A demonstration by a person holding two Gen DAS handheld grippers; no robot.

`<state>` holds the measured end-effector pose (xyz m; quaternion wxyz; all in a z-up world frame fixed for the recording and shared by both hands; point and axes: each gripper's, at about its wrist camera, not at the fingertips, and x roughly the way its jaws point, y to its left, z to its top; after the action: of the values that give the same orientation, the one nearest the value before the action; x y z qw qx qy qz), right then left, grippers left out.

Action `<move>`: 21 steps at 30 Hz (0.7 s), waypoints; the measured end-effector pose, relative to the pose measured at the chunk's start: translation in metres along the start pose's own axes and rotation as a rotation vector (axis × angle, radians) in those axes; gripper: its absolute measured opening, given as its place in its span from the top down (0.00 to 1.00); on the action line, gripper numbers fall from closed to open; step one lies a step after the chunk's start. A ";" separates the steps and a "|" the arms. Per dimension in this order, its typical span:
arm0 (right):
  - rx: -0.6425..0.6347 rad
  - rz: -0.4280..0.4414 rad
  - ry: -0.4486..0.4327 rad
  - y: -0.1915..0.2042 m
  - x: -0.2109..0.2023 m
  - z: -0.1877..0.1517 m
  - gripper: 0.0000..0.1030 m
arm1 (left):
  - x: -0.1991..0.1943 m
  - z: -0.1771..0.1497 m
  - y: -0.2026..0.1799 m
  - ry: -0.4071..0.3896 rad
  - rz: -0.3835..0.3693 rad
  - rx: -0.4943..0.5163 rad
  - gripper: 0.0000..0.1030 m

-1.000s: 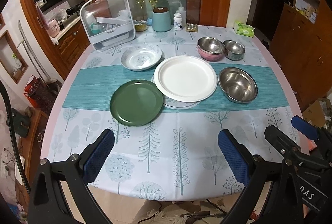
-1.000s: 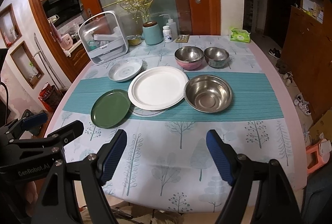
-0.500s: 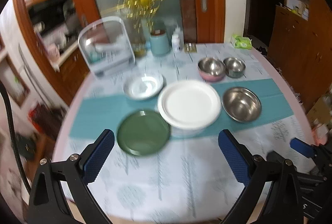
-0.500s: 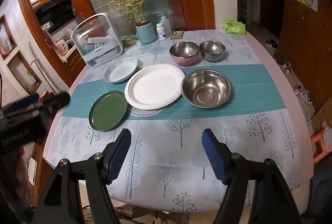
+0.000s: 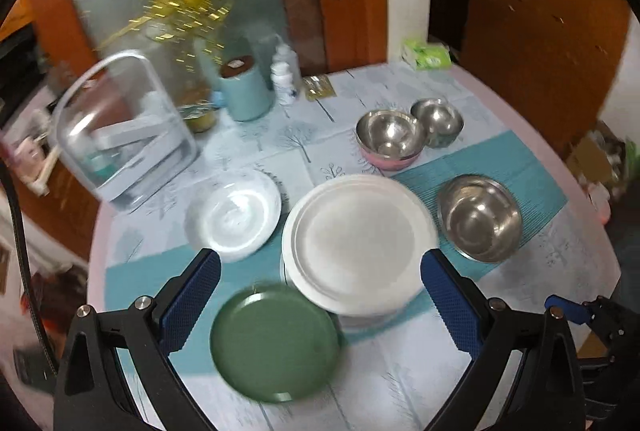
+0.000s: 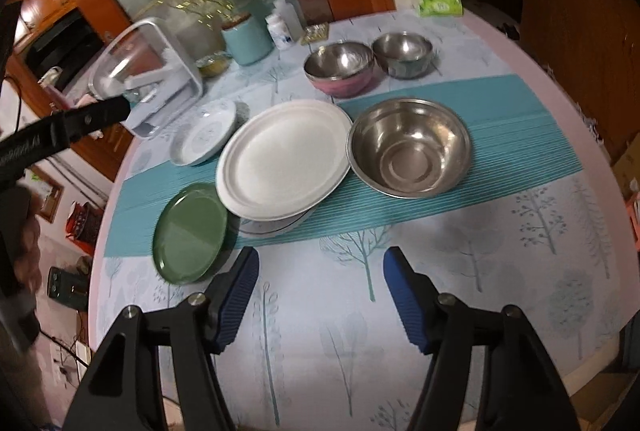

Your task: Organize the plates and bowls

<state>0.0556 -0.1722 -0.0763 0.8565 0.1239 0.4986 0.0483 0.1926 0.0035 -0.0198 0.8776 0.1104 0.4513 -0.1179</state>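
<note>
A green plate [image 5: 276, 345] lies near the table's front, a big white plate [image 5: 358, 241] beside it over a smaller dish, and a patterned white plate [image 5: 234, 215] behind. A large steel bowl [image 5: 480, 217] sits right of the white plate; a pink-sided steel bowl [image 5: 390, 139] and a small steel bowl [image 5: 438, 121] stand further back. My left gripper [image 5: 316, 299] hovers open above the green and white plates, holding nothing. My right gripper [image 6: 320, 295] hangs over bare tablecloth in front of the white plate [image 6: 284, 163] and large bowl [image 6: 408, 147], its jaws closing with nothing between them.
A clear plastic rack [image 5: 120, 135], a teal canister [image 5: 242, 91], a white bottle [image 5: 285, 79] and a tissue pack [image 5: 426, 53] stand along the table's back. A teal runner [image 6: 500, 135] crosses the tablecloth. The table edge curves round on both sides.
Both grippers have moved forward over the table and rolled. The left now sits above the green and white plates. The right gripper's jaws have narrowed.
</note>
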 end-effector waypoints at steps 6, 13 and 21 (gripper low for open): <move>0.084 -0.009 0.055 0.008 0.066 0.025 0.40 | 0.115 0.038 0.028 0.153 -0.154 0.105 0.07; 0.197 -0.017 0.144 0.006 0.132 0.038 0.51 | 0.222 0.065 0.036 0.257 -0.249 0.166 0.19; 0.275 -0.023 0.168 0.002 0.158 0.029 0.53 | 0.274 0.073 0.033 0.332 -0.326 0.234 0.19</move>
<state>0.1590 -0.1427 -0.1949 0.7874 0.2298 0.5717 -0.0197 0.4136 -0.0165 -0.1999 0.7423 0.1545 0.5842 -0.2895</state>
